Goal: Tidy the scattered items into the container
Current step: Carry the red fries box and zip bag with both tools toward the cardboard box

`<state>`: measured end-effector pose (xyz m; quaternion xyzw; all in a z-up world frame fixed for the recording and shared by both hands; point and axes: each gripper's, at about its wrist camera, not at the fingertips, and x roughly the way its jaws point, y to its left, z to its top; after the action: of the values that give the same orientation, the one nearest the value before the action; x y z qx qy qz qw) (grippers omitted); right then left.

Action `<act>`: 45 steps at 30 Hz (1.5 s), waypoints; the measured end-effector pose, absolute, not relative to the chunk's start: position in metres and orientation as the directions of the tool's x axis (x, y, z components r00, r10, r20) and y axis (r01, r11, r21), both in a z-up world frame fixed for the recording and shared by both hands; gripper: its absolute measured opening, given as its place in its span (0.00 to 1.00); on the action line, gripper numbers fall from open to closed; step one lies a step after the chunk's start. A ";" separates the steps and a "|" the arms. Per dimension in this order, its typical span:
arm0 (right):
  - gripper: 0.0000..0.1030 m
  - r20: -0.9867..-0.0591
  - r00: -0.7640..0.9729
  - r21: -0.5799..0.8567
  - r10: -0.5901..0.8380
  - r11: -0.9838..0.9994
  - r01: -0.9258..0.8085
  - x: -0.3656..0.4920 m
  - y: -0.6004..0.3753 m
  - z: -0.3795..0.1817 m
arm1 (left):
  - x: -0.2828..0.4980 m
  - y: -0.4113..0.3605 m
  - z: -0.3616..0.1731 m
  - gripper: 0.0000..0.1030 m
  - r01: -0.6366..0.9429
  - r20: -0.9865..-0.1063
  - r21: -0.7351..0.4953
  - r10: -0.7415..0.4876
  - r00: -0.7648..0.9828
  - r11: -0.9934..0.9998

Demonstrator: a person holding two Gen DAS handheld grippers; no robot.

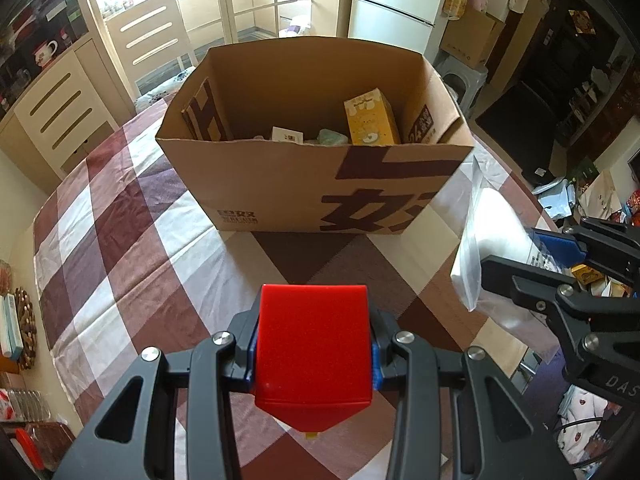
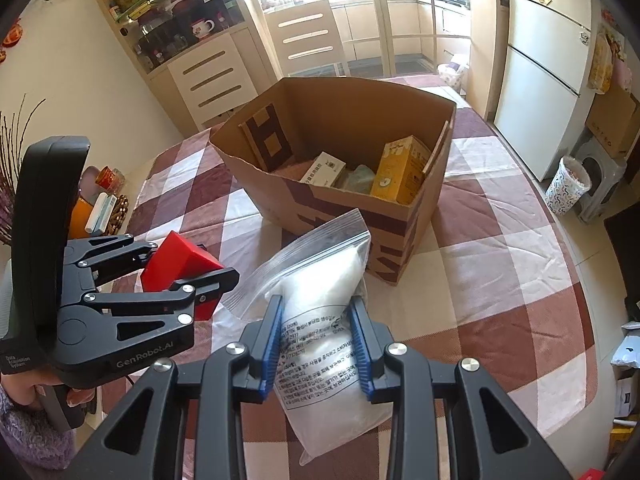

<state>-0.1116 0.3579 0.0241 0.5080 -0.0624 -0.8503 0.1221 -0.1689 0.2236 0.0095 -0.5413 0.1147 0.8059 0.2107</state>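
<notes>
An open cardboard box (image 1: 280, 184) stands on the checked tablecloth, also in the right wrist view (image 2: 360, 120). Inside lie a yellow carton (image 1: 370, 118), a white packet (image 2: 323, 169) and a greenish item (image 2: 358, 178). My left gripper (image 1: 314, 354) is shut on a red box (image 1: 312, 344), held above the table in front of the cardboard box; it also shows in the right wrist view (image 2: 180, 264). My right gripper (image 2: 318, 344) is shut on a clear zip bag of white powder (image 2: 320, 288), seen in the left wrist view (image 1: 492, 240), right of the red box.
A checked tablecloth (image 1: 120, 240) covers the table. Two pale chairs (image 1: 152, 36) stand behind it. A fridge (image 2: 540, 80) and a stool with a box (image 2: 600, 160) stand at the right. Small items (image 2: 106, 200) lie at the table's left edge.
</notes>
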 end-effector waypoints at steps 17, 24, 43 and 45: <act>0.31 -0.823 -0.489 0.226 -0.289 -0.956 0.185 -0.151 0.334 0.056 | -0.216 0.206 0.042 0.39 -0.465 -0.893 -0.102 0.287 -0.346 -0.880; 0.31 -0.800 -0.519 0.229 -0.301 -0.953 0.199 -0.167 0.333 0.076 | -0.235 0.210 0.070 0.39 -0.479 -0.869 -0.107 0.316 -0.381 -0.871; 0.31 -0.768 -0.578 0.210 -0.275 -0.961 0.178 -0.218 0.356 0.096 | -0.293 0.244 0.089 0.39 -0.519 -0.856 -0.122 0.355 -0.376 -0.846; 0.31 -0.767 -0.582 0.206 -0.270 -0.963 0.176 -0.225 0.358 0.095 | -0.302 0.247 0.089 0.39 -0.520 -0.856 -0.130 0.360 -0.370 -0.844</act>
<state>-0.2253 0.3581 0.0950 0.4394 -0.0536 -0.8878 0.1258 -0.3023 0.2468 0.0892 -0.4933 0.0811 0.8238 0.2673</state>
